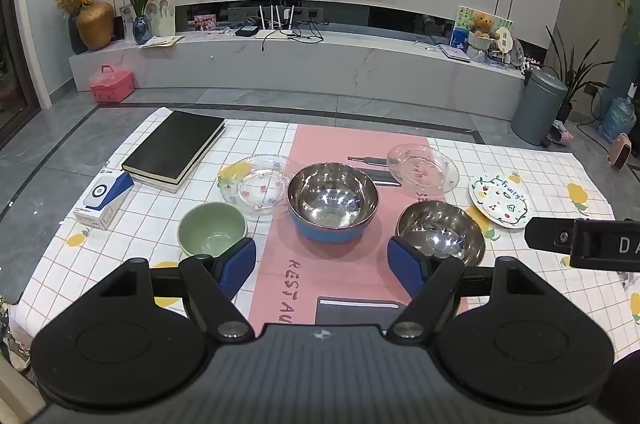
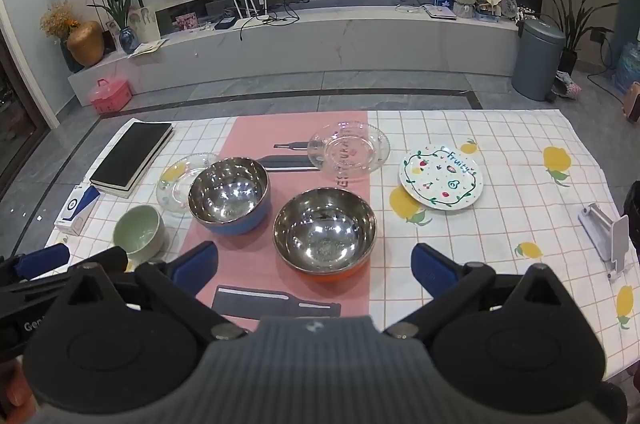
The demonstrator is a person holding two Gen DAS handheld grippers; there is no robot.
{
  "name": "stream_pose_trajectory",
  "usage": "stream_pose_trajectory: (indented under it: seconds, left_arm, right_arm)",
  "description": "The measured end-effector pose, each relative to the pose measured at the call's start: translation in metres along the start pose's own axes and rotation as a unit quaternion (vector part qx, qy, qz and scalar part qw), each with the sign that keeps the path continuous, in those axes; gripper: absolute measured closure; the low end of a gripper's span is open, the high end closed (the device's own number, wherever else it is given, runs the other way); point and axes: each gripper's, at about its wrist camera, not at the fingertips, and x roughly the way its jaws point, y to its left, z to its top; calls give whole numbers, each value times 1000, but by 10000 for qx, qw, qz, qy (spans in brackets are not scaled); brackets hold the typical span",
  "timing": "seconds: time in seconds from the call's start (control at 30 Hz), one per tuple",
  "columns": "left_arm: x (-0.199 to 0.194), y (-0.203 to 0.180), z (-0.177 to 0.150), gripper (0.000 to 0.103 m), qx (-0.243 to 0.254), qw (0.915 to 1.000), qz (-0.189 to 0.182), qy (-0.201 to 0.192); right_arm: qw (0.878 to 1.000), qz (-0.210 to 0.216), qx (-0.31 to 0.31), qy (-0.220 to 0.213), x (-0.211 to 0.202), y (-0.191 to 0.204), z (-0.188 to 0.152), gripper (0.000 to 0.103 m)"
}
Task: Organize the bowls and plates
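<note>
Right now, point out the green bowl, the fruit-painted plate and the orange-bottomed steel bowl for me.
green bowl (image 1: 212,230): left wrist view, on its inner hollow.
fruit-painted plate (image 2: 441,176): right wrist view, on its painted centre.
orange-bottomed steel bowl (image 2: 325,226): right wrist view, on its shiny inside.

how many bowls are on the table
3: a green bowl at the left, a steel bowl with a blue base in the middle, a steel bowl with an orange base nearest. None looks hidden.

bare pink runner (image 2: 256,140) between black book (image 2: 130,154) and glass plate (image 2: 349,148)
</note>
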Motion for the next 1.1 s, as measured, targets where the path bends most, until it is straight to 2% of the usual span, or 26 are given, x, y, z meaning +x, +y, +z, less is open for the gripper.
stream_pose_trajectory:
  seconds: [1.1]
  left_arm:
    - [1, -5, -1, 15, 3, 10000, -37, 27]
  right_arm:
    - [10000, 9, 18, 2, -1, -2, -1, 2]
